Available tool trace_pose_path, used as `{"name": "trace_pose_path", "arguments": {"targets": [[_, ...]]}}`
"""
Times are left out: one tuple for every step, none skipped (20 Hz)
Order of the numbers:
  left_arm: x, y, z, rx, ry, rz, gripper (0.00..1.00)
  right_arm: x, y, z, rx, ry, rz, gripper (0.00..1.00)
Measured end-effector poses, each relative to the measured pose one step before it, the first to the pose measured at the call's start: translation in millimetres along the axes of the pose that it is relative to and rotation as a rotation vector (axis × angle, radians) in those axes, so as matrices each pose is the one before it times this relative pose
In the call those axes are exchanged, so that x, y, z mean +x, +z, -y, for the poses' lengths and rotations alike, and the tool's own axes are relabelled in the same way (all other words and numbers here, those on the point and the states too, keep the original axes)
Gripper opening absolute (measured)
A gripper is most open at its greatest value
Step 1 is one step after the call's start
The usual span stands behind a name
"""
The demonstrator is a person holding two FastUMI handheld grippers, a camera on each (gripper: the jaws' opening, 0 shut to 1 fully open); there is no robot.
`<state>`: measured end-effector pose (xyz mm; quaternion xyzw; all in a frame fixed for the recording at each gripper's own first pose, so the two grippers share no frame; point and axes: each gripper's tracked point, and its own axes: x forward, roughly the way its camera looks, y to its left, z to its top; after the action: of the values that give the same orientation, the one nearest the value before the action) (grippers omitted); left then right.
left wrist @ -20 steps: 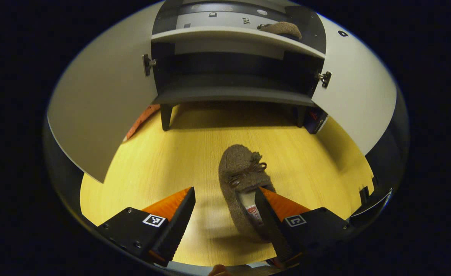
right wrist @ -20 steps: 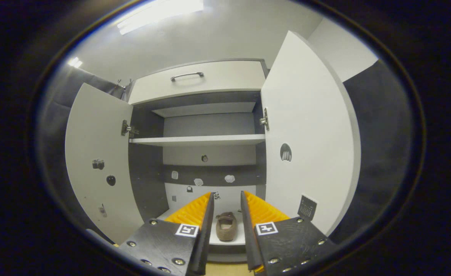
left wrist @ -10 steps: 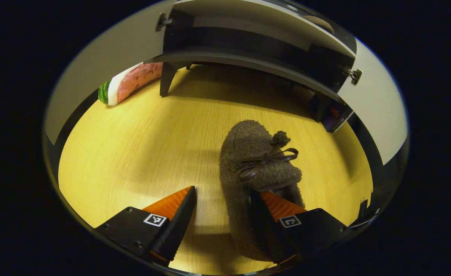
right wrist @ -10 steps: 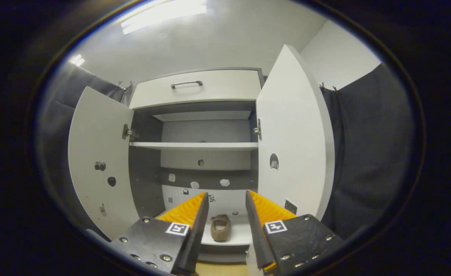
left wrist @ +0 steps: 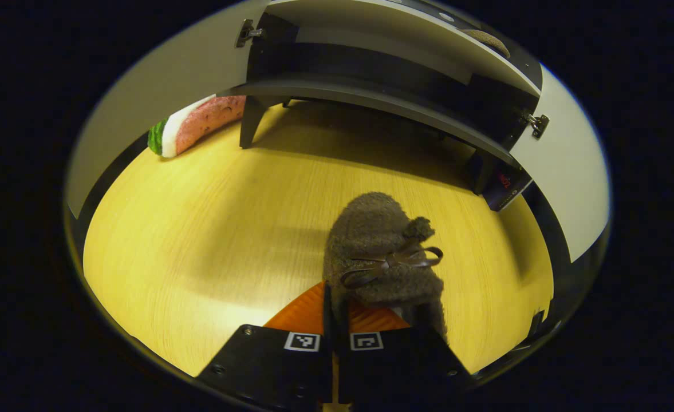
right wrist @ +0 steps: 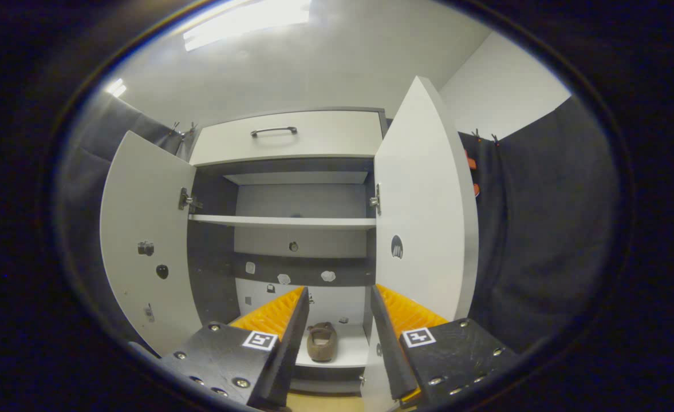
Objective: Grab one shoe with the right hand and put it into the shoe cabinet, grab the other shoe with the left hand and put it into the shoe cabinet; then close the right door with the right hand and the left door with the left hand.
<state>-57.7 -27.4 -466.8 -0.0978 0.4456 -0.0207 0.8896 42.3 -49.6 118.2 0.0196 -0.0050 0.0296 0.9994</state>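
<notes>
Cabinet (right wrist: pixel 291 171) fills the right gripper view, both doors swung wide: the left door (right wrist: pixel 142 252) and the right door (right wrist: pixel 422 217) stand open, and one brown shoe (right wrist: pixel 321 341) already sits on a lower shelf (right wrist: pixel 348 352). In the left gripper view the wooden floor (left wrist: pixel 211 217) spreads out before the cabinet's base, with the second shoe (left wrist: pixel 385 252) lying on it, toe toward the cabinet. The left gripper (left wrist: pixel 335 320), whose jaws straddled the shoe's near side wall a second ago, has now closed them on it, so the grasp looks made and lifting to the shelf comes next. The right gripper (right wrist: pixel 332 320) hangs before the cabinet, jaws apart and empty, having drifted toward the right door.
</notes>
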Motion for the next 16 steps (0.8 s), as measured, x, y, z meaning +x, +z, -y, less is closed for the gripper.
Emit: {"name": "trace_pose_path", "arguments": {"targets": [[-0.19, -2.48, -0.98, 0.01586, 0.00666, -0.00765, 0.02, -0.87, 0.63, 0.89, -0.00021, -0.00029, 0.00237, 0.64], [0.90, 0.93, -1.80, 0.00913, 0.00371, -0.00352, 0.01, 0.45, 0.73, 1.53, -0.00269, -0.00117, 0.00325, 0.64], [-5.63, 4.03, -4.57, -0.00080, 0.00353, -0.01013, 0.01, -0.39, -0.30, 1.11, -0.00332, -0.00135, 0.00189, 0.61], [-7.44, 7.75, -5.25, -0.00816, 0.00872, -0.00385, 0.01, -0.34, 0.11, 0.50, -0.00286, 0.00158, -0.00127, 0.64], [-10.97, 13.20, -3.02, -0.01376, -0.00067, 0.01889, 0.01, -1.43, -0.27, 0.10, -0.00064, 0.00318, -0.00296, 0.64], [-12.11, 18.76, -3.71, -0.01418, -0.00773, 0.02639, 0.01, -1.38, -0.31, 0.06, 0.00089, 0.00219, -0.00301, 0.64], [-11.76, 20.66, 1.65, -0.00871, -0.00969, 0.02641, 0.01, 0.45, -0.97, 0.54, 0.00006, 0.00077, -0.00019, 0.64], [-11.94, 17.68, -1.13, -0.00669, 0.00170, 0.01953, 0.01, -0.07, -0.51, 1.65, 0.00054, -0.00007, -0.00217, 0.64], [-9.50, 14.70, -0.62, -0.00545, 0.00540, 0.02612, 0.01, -0.90, -0.33, 0.88, 0.00237, 0.00102, -0.00230, 0.64], [-11.28, 23.95, -0.59, -0.00832, 0.00408, 0.02901, 0.01, -0.48, 0.07, -0.04, 0.00251, 0.00180, -0.00003, 0.64], [-8.20, 23.09, 1.36, -0.00397, -0.00112, 0.02977, 0.01, 0.00, -0.69, 0.36, -0.00005, 0.00195, 0.00108, 0.64], [-9.40, 18.57, 1.37, 0.00155, -0.00500, 0.02186, 0.01, 0.86, -0.93, 0.46, -0.00307, 0.00071, -0.00067, 0.64], [-12.11, 17.60, 0.24, 0.00751, -0.00100, 0.00876, 0.01, -0.64, -0.44, 0.00, -0.00189, 0.00060, 0.00079, 0.64], [-9.44, 19.35, 3.64, 0.00741, -0.00031, 0.01463, 0.01, -0.05, 0.01, -0.53, -0.00083, 0.00278, 0.00144, 0.64], [-8.19, 23.64, 6.45, 0.00040, -0.00386, 0.01820, 0.01, 0.39, 0.12, -0.59, -0.00042, 0.00146, 0.00378, 0.64], [-5.64, 24.16, 5.14, -0.00345, -0.01266, 0.02758, 0.01, -1.55, 1.61, 0.61, -0.00225, -0.00020, 0.00613, 0.65]]}}
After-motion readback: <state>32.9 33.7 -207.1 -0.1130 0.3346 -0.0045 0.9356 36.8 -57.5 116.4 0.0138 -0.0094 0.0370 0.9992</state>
